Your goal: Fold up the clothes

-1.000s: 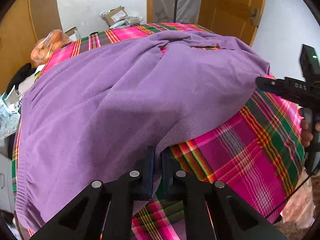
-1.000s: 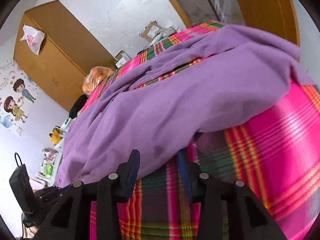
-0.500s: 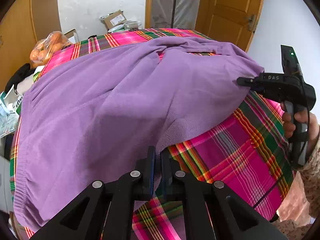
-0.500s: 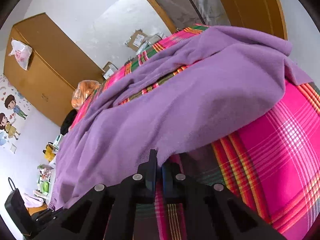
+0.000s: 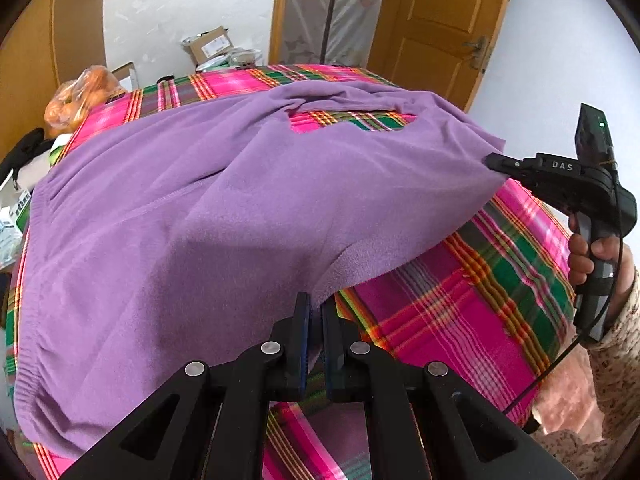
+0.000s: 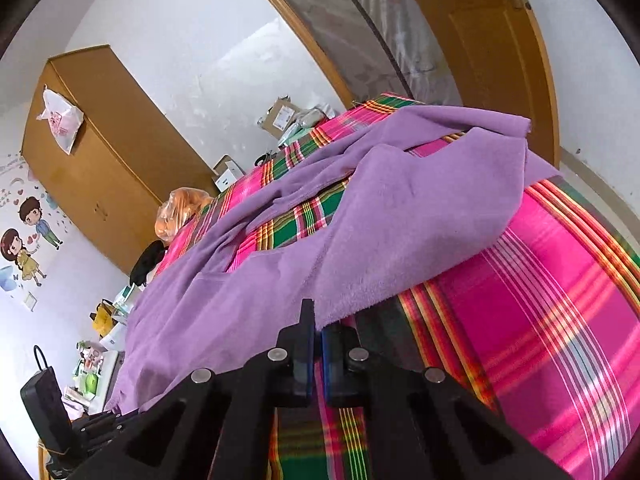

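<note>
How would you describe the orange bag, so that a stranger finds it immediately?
Start at the bed with the pink and green plaid cover, where the purple garment lies. At its far left corner sits the bag: clear crinkled plastic, filled with something orange, unlike the cardboard boxes behind.

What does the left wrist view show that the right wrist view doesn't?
Only the left wrist view shows the right gripper from outside, pinching the garment's edge, with the hand on its handle. Only the right wrist view shows the wooden wardrobe and cartoon wall stickers. Both show the purple fleece garment on the pink plaid cloth; the left gripper is shut on its hem.
</note>
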### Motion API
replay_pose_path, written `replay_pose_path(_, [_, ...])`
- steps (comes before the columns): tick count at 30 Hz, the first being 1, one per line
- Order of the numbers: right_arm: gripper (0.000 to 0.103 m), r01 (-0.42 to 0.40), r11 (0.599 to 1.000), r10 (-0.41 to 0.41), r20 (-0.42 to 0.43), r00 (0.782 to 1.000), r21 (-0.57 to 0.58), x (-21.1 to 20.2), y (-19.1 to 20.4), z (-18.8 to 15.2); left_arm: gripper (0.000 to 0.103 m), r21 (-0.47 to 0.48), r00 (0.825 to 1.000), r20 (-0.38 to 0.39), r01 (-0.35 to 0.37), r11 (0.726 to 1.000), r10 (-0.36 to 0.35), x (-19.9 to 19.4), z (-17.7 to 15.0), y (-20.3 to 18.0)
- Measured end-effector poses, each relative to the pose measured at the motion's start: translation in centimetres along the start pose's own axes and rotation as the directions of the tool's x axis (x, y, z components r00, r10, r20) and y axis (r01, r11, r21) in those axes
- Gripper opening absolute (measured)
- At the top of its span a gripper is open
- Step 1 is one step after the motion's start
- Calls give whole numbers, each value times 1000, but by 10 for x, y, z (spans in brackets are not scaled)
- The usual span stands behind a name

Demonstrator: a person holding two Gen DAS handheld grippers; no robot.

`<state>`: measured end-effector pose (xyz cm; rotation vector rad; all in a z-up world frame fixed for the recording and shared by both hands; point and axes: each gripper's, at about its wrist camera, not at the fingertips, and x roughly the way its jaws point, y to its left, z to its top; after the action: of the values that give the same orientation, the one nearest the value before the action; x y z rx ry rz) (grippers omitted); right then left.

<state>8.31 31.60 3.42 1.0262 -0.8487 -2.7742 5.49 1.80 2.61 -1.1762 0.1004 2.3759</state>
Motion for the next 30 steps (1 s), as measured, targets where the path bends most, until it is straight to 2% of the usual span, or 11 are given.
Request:
replay_pose_path(12, [3,30,998,-32,41,999,61,-41,-17,-31,5,33,999,-21,43,999,-42,-6,-24,-19])
replay_pose_path(22, [3,34,993,-39,42,998,114,-63,-32,-51,5,56,998,-24,62,997,-60,-14,-35,-30])
replay_pose_path(28, [3,87,989,-88,3,996,122,-52,-40,-59,5,69,996,-50,73,995,-69,-11,-42,-33])
replay_pose_path(30, [3,113,989,-114,-1,993,91,-48,-37,-61,5,50,995,-58,80,995,-77,-9,-42,-30])
